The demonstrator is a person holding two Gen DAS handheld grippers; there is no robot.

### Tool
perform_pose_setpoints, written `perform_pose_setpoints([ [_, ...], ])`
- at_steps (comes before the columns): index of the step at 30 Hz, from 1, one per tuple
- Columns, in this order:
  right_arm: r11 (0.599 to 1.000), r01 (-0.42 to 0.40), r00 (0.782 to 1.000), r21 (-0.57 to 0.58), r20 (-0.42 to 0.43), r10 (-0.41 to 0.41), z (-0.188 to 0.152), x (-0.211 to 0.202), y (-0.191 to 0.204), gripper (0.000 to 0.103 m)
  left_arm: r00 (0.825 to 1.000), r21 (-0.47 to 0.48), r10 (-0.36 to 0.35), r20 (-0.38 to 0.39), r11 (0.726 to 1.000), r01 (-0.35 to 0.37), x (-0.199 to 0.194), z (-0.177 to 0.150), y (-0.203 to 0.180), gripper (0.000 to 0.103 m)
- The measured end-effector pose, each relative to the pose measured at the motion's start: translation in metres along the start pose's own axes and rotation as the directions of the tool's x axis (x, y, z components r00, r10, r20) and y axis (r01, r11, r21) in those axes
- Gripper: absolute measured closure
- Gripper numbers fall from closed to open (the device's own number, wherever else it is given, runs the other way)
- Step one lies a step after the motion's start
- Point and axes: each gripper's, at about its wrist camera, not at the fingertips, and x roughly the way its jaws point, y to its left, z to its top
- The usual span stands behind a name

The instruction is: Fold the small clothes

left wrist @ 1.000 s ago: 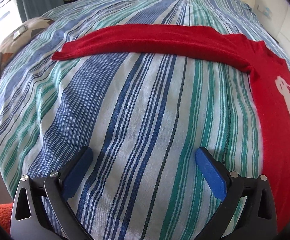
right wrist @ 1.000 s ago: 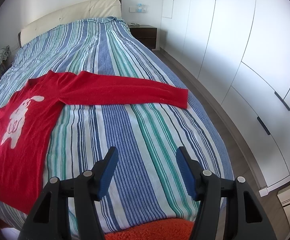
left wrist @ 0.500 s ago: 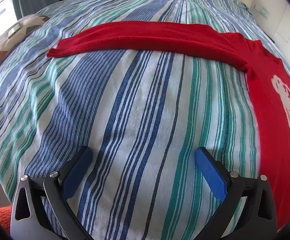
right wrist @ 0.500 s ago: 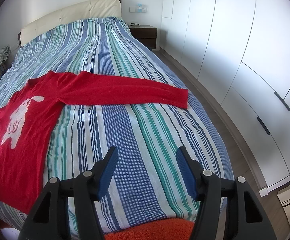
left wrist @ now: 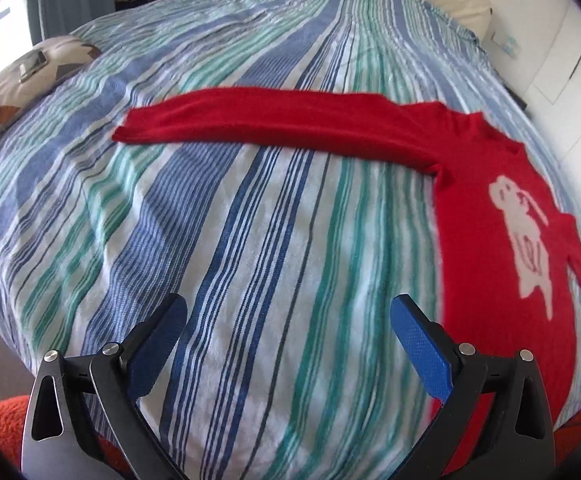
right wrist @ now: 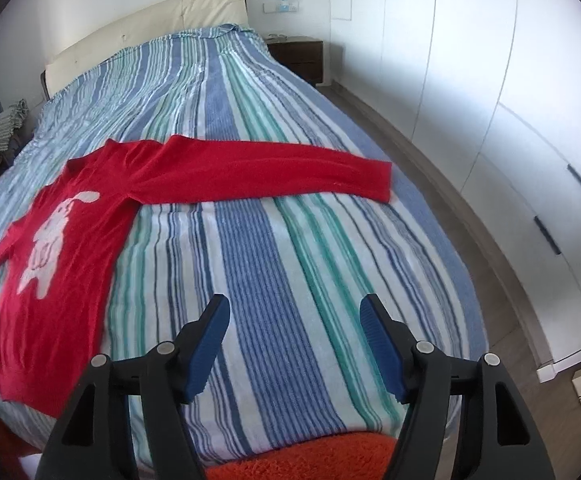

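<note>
A small red sweater (left wrist: 486, 208) (right wrist: 62, 248) with a white rabbit on its front lies flat on the striped bedspread (left wrist: 250, 220) (right wrist: 290, 240). One long sleeve (left wrist: 274, 124) stretches left in the left wrist view; the other sleeve (right wrist: 274, 172) stretches right in the right wrist view. My left gripper (left wrist: 288, 312) hovers wide open above bare bedspread, the sweater body to its right. Over the stripes, with the sweater to its left, my right gripper (right wrist: 294, 312) is open, its jaws opening wider, nothing between them.
An orange fuzzy rug (right wrist: 302, 456) lies at the bed's foot. White wardrobe doors (right wrist: 530, 100) line the right side across a strip of floor. A nightstand (right wrist: 298, 54) and headboard (right wrist: 150, 28) stand at the far end. A patterned cushion (left wrist: 30, 76) sits left of the bed.
The left gripper has risen and pulled back, so more of the bed and sweater shows. The right gripper's jaws have spread slightly wider. The sweater has not moved.
</note>
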Motion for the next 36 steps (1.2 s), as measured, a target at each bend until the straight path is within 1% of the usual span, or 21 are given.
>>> perform_pose_setpoints([
  [2,0.993,-0.099,0.995,0.066,0.011,0.098,0.012,0.0,-0.015,0.036,0.999,0.018,-0.007,0.041,1.0,0.006,-0.019,-0.001,-0.004,0.001],
  [4,0.977,-0.139,0.99,0.163,0.055,0.132,0.025,-0.003,-0.035,0.036,0.997,0.026,0.0,0.077,1.0,-0.002,-0.03,-0.002,-0.006,0.001],
  [5,0.953,-0.172,0.984,0.249,0.086,0.155,0.034,-0.002,-0.051,0.036,0.996,0.024,0.004,0.093,1.0,-0.006,-0.033,-0.004,-0.007,0.001],
  [7,0.883,-0.243,0.97,0.4,0.125,0.21,0.046,0.009,-0.08,0.036,0.993,0.018,0.024,0.119,0.999,-0.026,-0.033,-0.005,-0.007,0.001],
  [8,0.825,-0.283,0.959,0.49,0.145,0.242,0.05,0.02,-0.097,0.036,0.991,0.012,0.048,0.128,0.999,-0.05,-0.03,-0.005,-0.008,0.001],
  [10,0.74,-0.322,0.946,0.59,0.164,0.281,0.053,0.042,-0.116,0.036,0.984,0.0,0.091,0.153,0.996,-0.092,-0.026,-0.01,-0.006,0.001],
  [11,0.693,-0.338,0.938,0.637,0.17,0.3,0.053,0.055,-0.125,0.036,0.98,0.003,0.107,0.166,0.994,-0.109,-0.023,-0.011,-0.003,0.001],
  [13,0.635,-0.348,0.93,0.69,0.169,0.327,0.055,0.079,-0.134,0.036,0.976,0.019,0.14,0.169,0.989,-0.145,-0.019,-0.015,-0.002,0.001],
  [16,0.582,-0.348,0.926,0.735,0.174,0.334,0.056,0.106,-0.137,0.037,0.974,0.023,0.141,0.178,0.989,-0.148,-0.019,-0.015,0.001,0.001],
  [19,0.551,-0.326,0.931,0.768,0.162,0.326,0.056,0.13,-0.138,0.045,0.972,0.012,0.148,0.183,0.988,-0.153,-0.019,-0.016,0.003,0.001],
  [21,0.556,-0.282,0.949,0.782,0.14,0.284,0.056,0.144,-0.14,0.057,0.971,0.014,0.166,0.175,0.985,-0.171,-0.016,-0.017,0.003,0.001],
  [23,0.56,-0.25,0.962,0.79,0.138,0.234,0.058,0.151,-0.143,0.064,0.967,0.024,0.188,0.169,0.98,-0.195,-0.014,-0.019,0.0,0.001],
  [26,0.557,-0.255,0.963,0.79,0.152,0.224,0.063,0.159,-0.143,0.064,0.965,0.039,0.2,0.168,0.977,-0.209,-0.011,-0.02,-0.003,0.001],
  [27,0.559,-0.254,0.963,0.789,0.151,0.225,0.065,0.162,-0.143,0.065,0.965,0.043,0.202,0.165,0.976,-0.212,-0.01,-0.021,-0.004,0.001],
  [28,0.573,-0.24,0.966,0.784,0.137,0.217,0.068,0.164,-0.142,0.071,0.965,0.047,0.205,0.161,0.976,-0.215,-0.009,-0.021,-0.005,0.001],
  [29,0.598,-0.205,0.975,0.775,0.11,0.191,0.071,0.164,-0.14,0.097,0.966,0.051,0.208,0.154,0.975,-0.218,-0.006,-0.022,-0.005,0.001],
  [31,0.653,-0.153,0.988,0.742,0.101,0.117,0.078,0.149,-0.136,0.099,0.966,0.055,0.213,0.147,0.973,-0.223,-0.005,-0.022,-0.007,0.001],
  [32,0.698,-0.14,0.99,0.703,0.113,0.085,0.088,0.137,-0.127,0.099,0.966,0.054,0.211,0.15,0.974,-0.221,-0.005,-0.022,-0.007,0.001],
  [33,0.733,-0.135,0.99,0.666,0.121,0.072,0.095,0.127,-0.12,0.099,0.966,0.052,0.206,0.154,0.975,-0.216,-0.006,-0.022,-0.007,0.001],
  [34,0.79,-0.131,0.989,0.599,0.136,0.061,0.11,0.113,-0.104,0.099,0.967,0.049,0.2,0.156,0.976,-0.21,-0.007,-0.022,-0.006,0.001],
  [36,0.865,-0.144,0.982,0.481,0.177,0.065,0.134,0.087,-0.071,0.099,0.969,0.046,0.192,0.156,0.979,-0.201,-0.007,-0.022,-0.005,0.001],
])
